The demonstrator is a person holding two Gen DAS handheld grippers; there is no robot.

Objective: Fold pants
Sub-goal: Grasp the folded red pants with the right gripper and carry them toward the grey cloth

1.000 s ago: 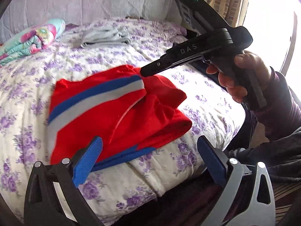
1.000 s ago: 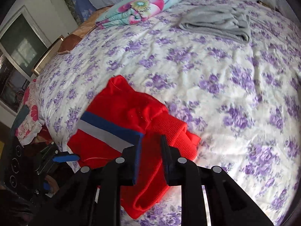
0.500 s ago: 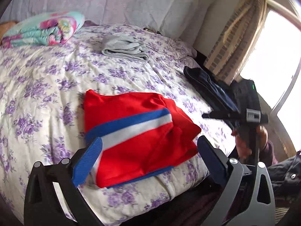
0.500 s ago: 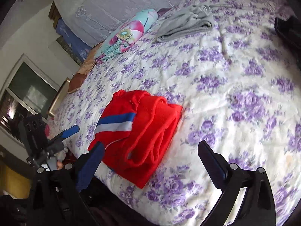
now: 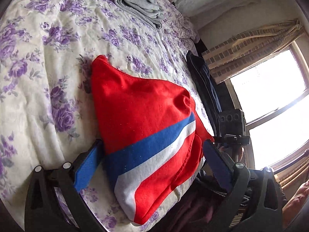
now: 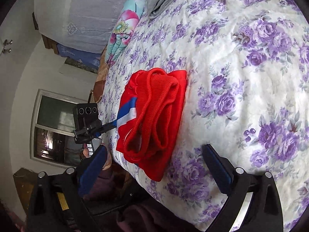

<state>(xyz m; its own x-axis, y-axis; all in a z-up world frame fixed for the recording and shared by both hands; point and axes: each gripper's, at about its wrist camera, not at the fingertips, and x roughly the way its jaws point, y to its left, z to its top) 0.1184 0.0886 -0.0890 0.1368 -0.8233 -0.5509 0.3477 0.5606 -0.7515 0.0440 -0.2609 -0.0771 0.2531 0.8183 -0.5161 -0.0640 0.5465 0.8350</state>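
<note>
The red pants (image 5: 143, 116) with a blue and white stripe lie folded in a compact bundle near the bed's front edge. In the right wrist view the pants (image 6: 154, 116) show their ribbed waistband end. My left gripper (image 5: 152, 166) is open, its blue-padded fingers either side of the bundle's near end; whether they touch it I cannot tell. My right gripper (image 6: 154, 166) is open, just in front of the bundle's other end. Each gripper shows in the other's view, the right one (image 5: 231, 129) and the left one (image 6: 92, 125), beside the bundle.
The bed (image 5: 48, 58) has a white quilt with purple flowers. A folded grey garment (image 5: 141, 7) lies farther back. A floral pillow (image 6: 125, 31) sits near the headboard. Dark clothes (image 5: 204, 83) lie along the bed's window side. The bed edge drops off just under both grippers.
The right gripper opened and let go of the pants a second ago. Both grippers then rolled sideways and moved in close to opposite ends of the bundle.
</note>
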